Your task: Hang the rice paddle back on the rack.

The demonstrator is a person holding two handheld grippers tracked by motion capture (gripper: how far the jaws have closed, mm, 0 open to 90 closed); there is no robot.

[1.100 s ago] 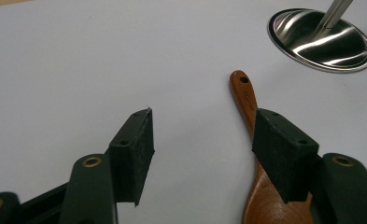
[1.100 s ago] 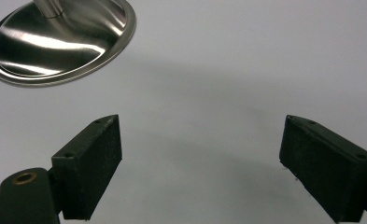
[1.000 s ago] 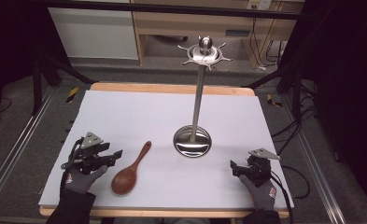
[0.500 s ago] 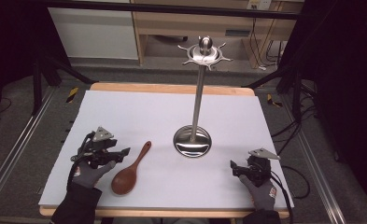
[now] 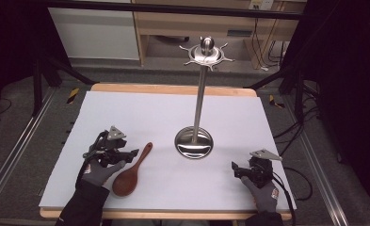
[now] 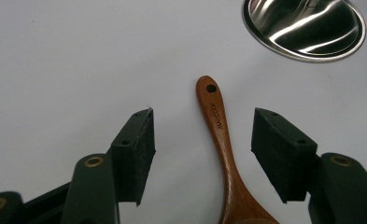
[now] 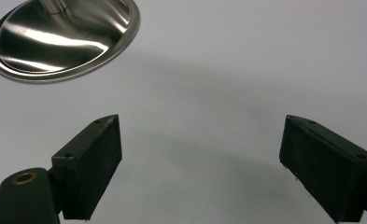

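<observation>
A brown wooden spoon [image 5: 130, 173] lies on the white table top [image 5: 140, 113], bowl toward the front edge, handle [image 6: 217, 122] pointing at the metal stand. My left gripper [image 5: 129, 154] hovers over that handle. Its jaws have just been closing a little but stand open, one on each side of the handle [image 6: 203, 125], with neither pad touching the wood. The steel stand has a round base [image 5: 193, 142], a tall pole and a ring of hooks at the top [image 5: 206, 52]. My right gripper [image 5: 237, 170] rests near the front right, open and with nothing between its fingers [image 7: 200, 140].
The stand's shiny base [image 6: 307, 28] lies just beyond the spoon's handle tip, and it is also up and to the left of the right jaws [image 7: 64, 37]. Cables trail off the table's right side [image 5: 291, 188]. Cabinets stand behind the table.
My left gripper has moved right, from beside the spoon to over its handle, so the jaws now straddle it. The right gripper, the spoon and the stand have kept still.
</observation>
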